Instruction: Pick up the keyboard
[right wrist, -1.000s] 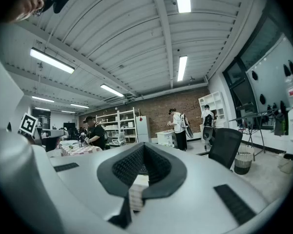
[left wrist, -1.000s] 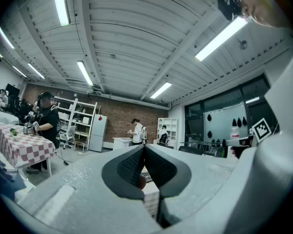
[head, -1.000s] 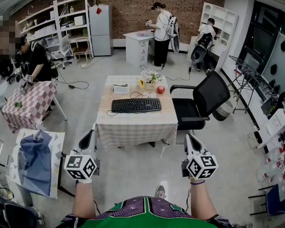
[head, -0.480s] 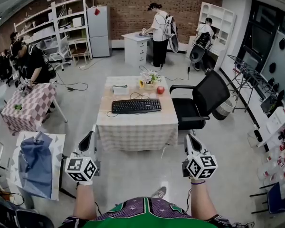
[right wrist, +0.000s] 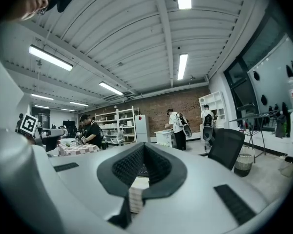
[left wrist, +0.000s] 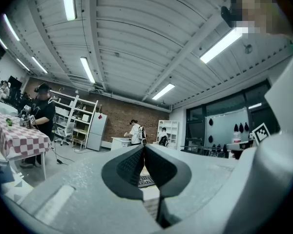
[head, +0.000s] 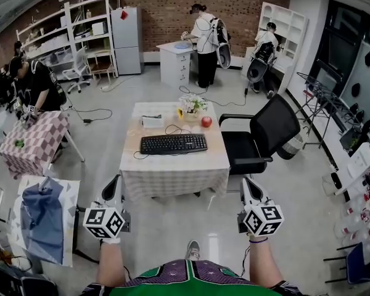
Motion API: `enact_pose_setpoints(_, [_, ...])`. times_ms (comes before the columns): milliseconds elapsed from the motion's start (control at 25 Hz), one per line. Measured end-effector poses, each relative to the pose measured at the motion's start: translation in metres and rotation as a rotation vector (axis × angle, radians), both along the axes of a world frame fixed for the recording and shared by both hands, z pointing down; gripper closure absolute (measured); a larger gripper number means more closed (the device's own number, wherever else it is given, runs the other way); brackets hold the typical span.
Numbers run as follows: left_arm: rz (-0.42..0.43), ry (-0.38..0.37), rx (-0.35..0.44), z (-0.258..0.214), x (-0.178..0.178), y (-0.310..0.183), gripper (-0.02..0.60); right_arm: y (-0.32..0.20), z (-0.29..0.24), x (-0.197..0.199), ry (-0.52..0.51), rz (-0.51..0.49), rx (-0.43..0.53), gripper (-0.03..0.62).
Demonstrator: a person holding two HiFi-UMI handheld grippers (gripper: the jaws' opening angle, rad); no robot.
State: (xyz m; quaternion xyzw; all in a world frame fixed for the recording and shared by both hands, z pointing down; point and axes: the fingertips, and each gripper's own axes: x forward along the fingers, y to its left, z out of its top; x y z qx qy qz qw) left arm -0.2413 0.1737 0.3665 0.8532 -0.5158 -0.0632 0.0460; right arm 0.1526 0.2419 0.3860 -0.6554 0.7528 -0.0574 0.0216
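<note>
The black keyboard (head: 174,143) lies across the middle of a small table with a checked cloth (head: 172,172), its cable looping off to the left. Both grippers are held level in front of me, short of the table's near edge and apart from the keyboard. The left gripper (head: 114,181) is shut with nothing in it; its pads meet in the left gripper view (left wrist: 144,148), where a strip of the keyboard (left wrist: 146,181) shows below them. The right gripper (head: 246,182) is likewise shut and empty (right wrist: 143,148).
Behind the keyboard stand a red apple (head: 206,121), a flower pot (head: 190,105) and a white box (head: 152,121). A black office chair (head: 265,134) sits at the table's right. At my left are a blue cloth (head: 42,213) and a checkered table (head: 32,139). People work further back.
Both grippers and I have moved forward toward the table, which now sits a little nearer and lower in the head view. The jaws stayed shut.
</note>
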Motion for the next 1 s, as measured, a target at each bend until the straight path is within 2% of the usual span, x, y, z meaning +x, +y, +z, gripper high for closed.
enact_pose_setpoints(240, [0.015,0.050,-0.050,0.000,0.031,-0.057,0.563,-0.072,-0.012,0.026,-0.025,-0.062,0.019,0.594])
enact_pose_setpoints(600, [-0.052,0.005,-0.043,-0.010,0.075,-0.108,0.563,-0.151,-0.008,0.069,-0.068,-0.138,0.026,0.594])
enact_pose_setpoints(1000, [-0.109,-0.077,-0.083,0.006,0.087,-0.150,0.563,-0.206,0.024,0.086,-0.126,-0.175,-0.025,0.594])
